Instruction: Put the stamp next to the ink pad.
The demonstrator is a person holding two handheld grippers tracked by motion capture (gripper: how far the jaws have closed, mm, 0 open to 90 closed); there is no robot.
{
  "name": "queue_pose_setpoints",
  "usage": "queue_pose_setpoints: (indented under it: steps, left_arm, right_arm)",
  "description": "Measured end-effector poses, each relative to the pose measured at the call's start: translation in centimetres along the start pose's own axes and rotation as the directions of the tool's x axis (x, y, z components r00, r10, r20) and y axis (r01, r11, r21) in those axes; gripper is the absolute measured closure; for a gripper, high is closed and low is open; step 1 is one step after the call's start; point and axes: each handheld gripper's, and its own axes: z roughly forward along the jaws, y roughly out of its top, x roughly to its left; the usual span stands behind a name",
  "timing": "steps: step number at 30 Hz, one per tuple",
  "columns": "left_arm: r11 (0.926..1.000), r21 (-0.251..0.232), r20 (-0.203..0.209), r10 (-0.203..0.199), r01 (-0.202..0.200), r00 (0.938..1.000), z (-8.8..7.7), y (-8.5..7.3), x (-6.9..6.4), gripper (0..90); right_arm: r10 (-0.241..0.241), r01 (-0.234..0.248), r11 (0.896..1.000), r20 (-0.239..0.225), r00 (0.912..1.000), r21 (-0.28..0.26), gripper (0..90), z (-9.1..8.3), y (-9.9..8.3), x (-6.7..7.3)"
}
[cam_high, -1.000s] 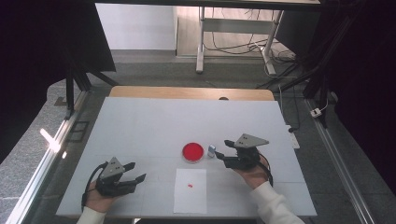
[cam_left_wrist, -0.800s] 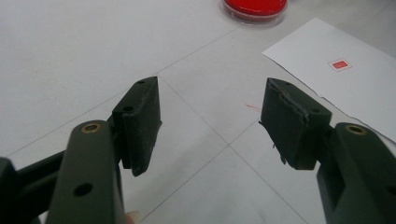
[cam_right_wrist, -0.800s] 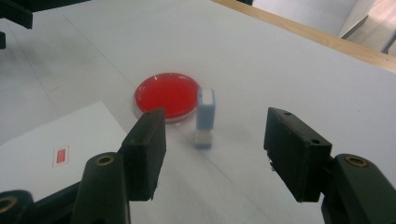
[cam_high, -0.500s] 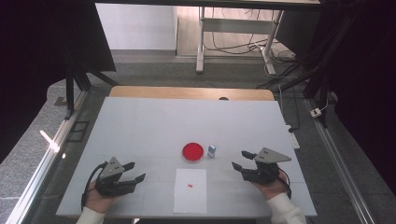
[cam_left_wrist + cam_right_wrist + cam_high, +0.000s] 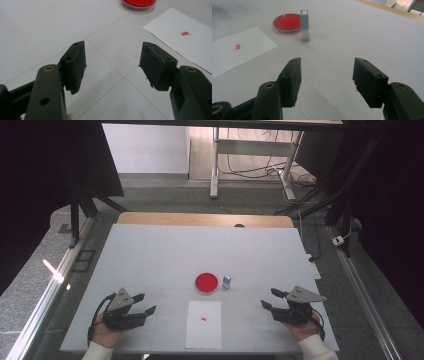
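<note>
A shallow red ink dish [image 5: 206,282] sits mid-table, and a small blue stamp [image 5: 226,281] stands upright just right of it. In front of both lies a white paper sheet [image 5: 204,332] bearing one small red print [image 5: 203,319]. My left gripper [image 5: 146,303] rests open near the front left, nothing between its jaws [image 5: 113,50]; ahead of it lie the dish [image 5: 138,3] and sheet [image 5: 190,47]. My right gripper [image 5: 268,298] is open at the front right, apart from the stamp. Its view [image 5: 327,62] looks toward the stamp [image 5: 304,25], dish [image 5: 287,23] and sheet [image 5: 244,52].
The white table top [image 5: 165,255] has a wooden strip [image 5: 200,219] along its far edge. A metal rail [image 5: 45,295] runs along the floor at left. Beyond the table stand desk legs and cables [image 5: 250,165].
My right gripper pulled back from beside the stamp, moving right and toward the table's near edge. The stamp now stands free next to the dish. The left gripper stayed put.
</note>
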Motion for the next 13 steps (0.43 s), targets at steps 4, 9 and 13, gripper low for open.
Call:
queue_pose_setpoints:
  steps: [4, 9, 13]
  left_arm:
    - [1.0, -0.001, -0.003, 0.001, -0.001, 1.0, 0.05, 0.03, -0.02, 37.7]
    - [1.0, -0.001, -0.001, 0.001, -0.001, 1.0, 0.02, 0.04, -0.01, 37.7]
    - [1.0, -0.001, 0.0, 0.001, -0.001, 1.0, 0.0, 0.01, -0.01, 37.6]
  right_arm:
    - [0.005, -0.005, 1.0, -0.003, 1.0, 0.001, 41.1, -0.06, -0.11, -0.17]
    - [0.001, -0.001, 1.0, -0.007, 1.0, 0.002, 41.0, -0.01, -0.07, -0.15]
    - [0.0, 0.0, 1.0, -0.003, 1.0, -0.002, 40.9, -0.06, -0.05, -0.21]
